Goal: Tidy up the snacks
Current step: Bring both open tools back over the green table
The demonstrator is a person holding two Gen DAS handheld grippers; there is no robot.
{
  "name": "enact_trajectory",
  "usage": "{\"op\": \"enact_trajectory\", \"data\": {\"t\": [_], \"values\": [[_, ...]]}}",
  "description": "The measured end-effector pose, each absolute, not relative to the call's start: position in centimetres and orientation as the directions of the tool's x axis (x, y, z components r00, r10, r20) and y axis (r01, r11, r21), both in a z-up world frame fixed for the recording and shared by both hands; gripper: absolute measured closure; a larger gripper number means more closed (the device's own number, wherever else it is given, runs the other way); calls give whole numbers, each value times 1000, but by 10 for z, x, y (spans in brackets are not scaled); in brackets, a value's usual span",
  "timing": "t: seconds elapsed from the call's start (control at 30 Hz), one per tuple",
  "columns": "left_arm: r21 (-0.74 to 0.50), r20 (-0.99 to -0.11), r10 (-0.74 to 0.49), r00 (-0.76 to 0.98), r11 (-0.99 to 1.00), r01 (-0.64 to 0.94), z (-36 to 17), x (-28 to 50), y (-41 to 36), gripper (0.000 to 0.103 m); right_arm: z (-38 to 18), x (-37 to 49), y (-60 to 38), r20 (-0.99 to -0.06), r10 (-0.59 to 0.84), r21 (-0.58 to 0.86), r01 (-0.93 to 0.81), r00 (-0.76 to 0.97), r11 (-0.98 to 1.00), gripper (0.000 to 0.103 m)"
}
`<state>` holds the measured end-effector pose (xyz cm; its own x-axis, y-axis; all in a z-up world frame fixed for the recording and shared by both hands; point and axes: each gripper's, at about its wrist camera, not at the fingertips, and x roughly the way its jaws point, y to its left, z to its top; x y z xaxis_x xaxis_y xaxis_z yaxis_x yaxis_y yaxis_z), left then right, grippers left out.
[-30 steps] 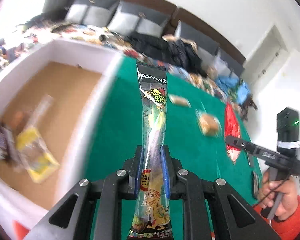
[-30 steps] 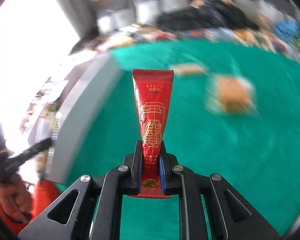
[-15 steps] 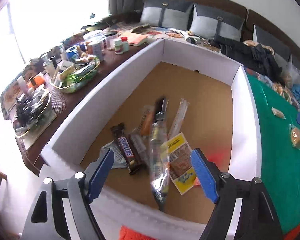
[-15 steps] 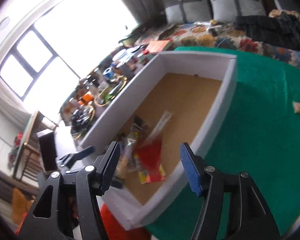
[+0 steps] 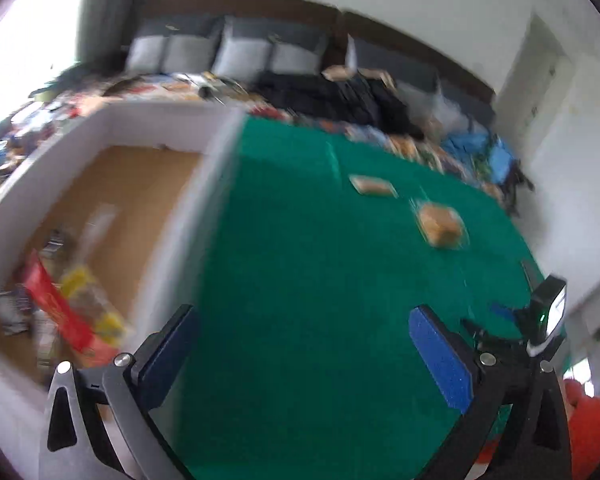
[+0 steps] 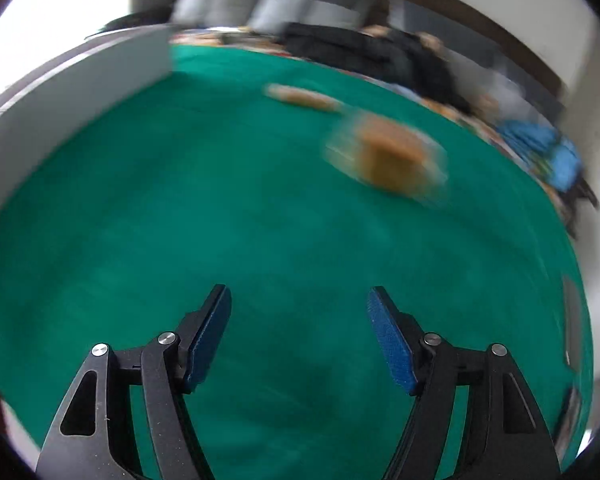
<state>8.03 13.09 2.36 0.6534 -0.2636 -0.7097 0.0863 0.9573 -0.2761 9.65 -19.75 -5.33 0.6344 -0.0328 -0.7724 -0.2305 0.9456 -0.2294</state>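
My left gripper (image 5: pixel 300 328) is open and empty above the green table (image 5: pixel 300 280), beside the white box (image 5: pixel 188 216). Inside the box lie several snacks, among them a red packet (image 5: pixel 56 312) and a yellow pack (image 5: pixel 96 304). Two wrapped snacks remain on the green cloth: a flat bar (image 5: pixel 372 186) and a square cake (image 5: pixel 440 222). My right gripper (image 6: pixel 298 308) is open and empty over the cloth, with the cake (image 6: pixel 392 156) and the bar (image 6: pixel 300 96) ahead of it. The right gripper also shows in the left wrist view (image 5: pixel 500 320). Both views are blurred.
The box wall (image 6: pixel 60 112) stands at the left of the right wrist view. A sofa with grey cushions and dark clothes (image 5: pixel 340 92) lies behind the table. A cluttered side table (image 5: pixel 4 140) is left of the box.
Both grippers let go of their packets over the box, opened, and have swung right, back over the green table. The red packet now lies in the box.
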Motion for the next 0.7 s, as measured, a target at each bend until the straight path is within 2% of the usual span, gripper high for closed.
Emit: {"op": "enact_trajectory", "data": {"t": [0.13, 0.17, 0.27, 0.4, 0.47, 0.57, 0.7], "values": [[-237, -777, -270, 568, 962, 133, -30, 115, 59, 0, -64, 83, -263, -761, -120, -217, -75, 638, 973, 29], [-225, -785, -265, 559, 964, 141, -38, 121, 48, 0, -63, 85, -271, -769, -107, -179, -51, 631, 983, 25], [-139, -806, -197, 559, 980, 145, -61, 145, 19, 0, -50, 91, -284, -774, -108, -110, 34, 624, 993, 25], [-89, -813, -150, 563, 987, 134, -78, 170, 1, 1, -54, 101, -287, -784, -131, -122, 56, 606, 991, 25], [-57, -810, -130, 571, 988, 145, -85, 178, -3, 1, -57, 100, -297, -786, -112, -82, 78, 608, 994, 18], [-21, -807, -115, 579, 986, 167, -95, 182, -5, 0, -60, 109, -298, -790, -97, -50, 95, 605, 994, 14], [-30, -804, -128, 581, 984, 174, -96, 182, -4, 0, -61, 108, -298, -791, -101, -54, 96, 603, 994, 12]]}}
